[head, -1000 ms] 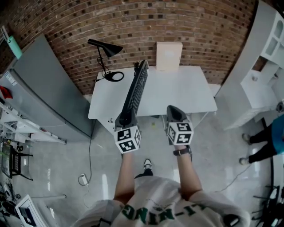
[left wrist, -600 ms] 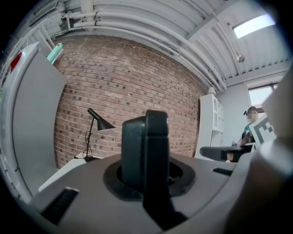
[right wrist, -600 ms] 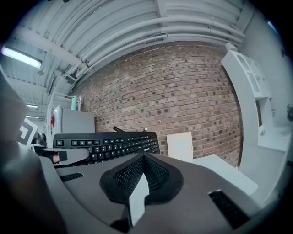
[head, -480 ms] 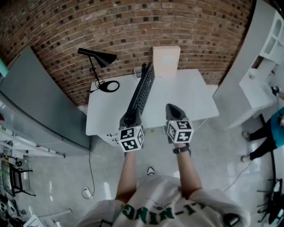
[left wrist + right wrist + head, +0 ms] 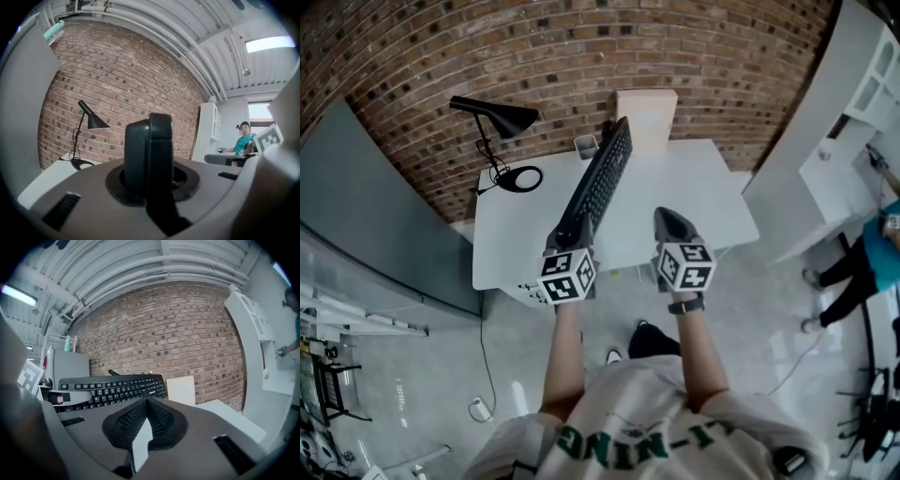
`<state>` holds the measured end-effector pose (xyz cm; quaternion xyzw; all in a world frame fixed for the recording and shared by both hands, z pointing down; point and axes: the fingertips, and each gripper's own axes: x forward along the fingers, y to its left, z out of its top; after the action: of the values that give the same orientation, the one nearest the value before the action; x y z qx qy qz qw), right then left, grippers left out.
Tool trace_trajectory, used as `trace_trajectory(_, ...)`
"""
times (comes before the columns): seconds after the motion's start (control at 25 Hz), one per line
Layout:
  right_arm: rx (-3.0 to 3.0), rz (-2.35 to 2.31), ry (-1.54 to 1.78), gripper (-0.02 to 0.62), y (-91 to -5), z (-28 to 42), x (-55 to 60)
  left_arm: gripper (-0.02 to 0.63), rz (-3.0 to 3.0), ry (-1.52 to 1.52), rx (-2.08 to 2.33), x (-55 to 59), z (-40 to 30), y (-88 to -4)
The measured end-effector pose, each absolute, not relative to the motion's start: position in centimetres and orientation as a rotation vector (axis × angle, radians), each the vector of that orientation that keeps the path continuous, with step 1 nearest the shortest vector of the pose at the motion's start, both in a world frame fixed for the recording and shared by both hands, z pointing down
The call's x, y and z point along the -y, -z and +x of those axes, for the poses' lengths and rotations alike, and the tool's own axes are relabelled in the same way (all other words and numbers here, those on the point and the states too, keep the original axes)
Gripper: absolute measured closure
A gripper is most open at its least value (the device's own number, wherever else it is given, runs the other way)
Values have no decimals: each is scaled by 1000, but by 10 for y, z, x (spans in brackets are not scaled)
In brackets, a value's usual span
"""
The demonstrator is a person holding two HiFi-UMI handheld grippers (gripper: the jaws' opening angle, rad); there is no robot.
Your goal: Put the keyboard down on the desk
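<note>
A brick wall (image 5: 581, 56) runs behind the white bench (image 5: 694, 187), with a grey cabinet (image 5: 366, 206) to its left and a white shelf unit (image 5: 853, 112) to its right. The black keyboard (image 5: 602, 183) is over the bench's middle, standing on 1 long edge. It slants from the near edge toward the wall, with its keys turned to the right side. Whether its lower edge touches the bench cannot be told.

At the back of the bench a pale flat box (image 5: 647, 117) leans upright against the bricks. A black desk lamp (image 5: 492, 117) stands at the back left corner.

The left tongs (image 5: 567, 236) are clamped on the keyboard's near end, which fills the gap between the 2 pads in the left gripper view. The right tongs (image 5: 673, 225) are together and empty, level beside the keyboard and apart from it. A small white cup (image 5: 586, 146) sits near the wall, just left of the keyboard's far end.
</note>
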<state>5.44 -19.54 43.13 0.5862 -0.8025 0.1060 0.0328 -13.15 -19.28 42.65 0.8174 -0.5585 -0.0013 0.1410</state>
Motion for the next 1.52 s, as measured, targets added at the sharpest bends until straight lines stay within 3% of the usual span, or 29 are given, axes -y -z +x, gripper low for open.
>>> trace_trajectory(1.52, 2513, 1603, -485, 594, -505, 80, 404, 538, 2344, -51, 831, 395, -70, -554)
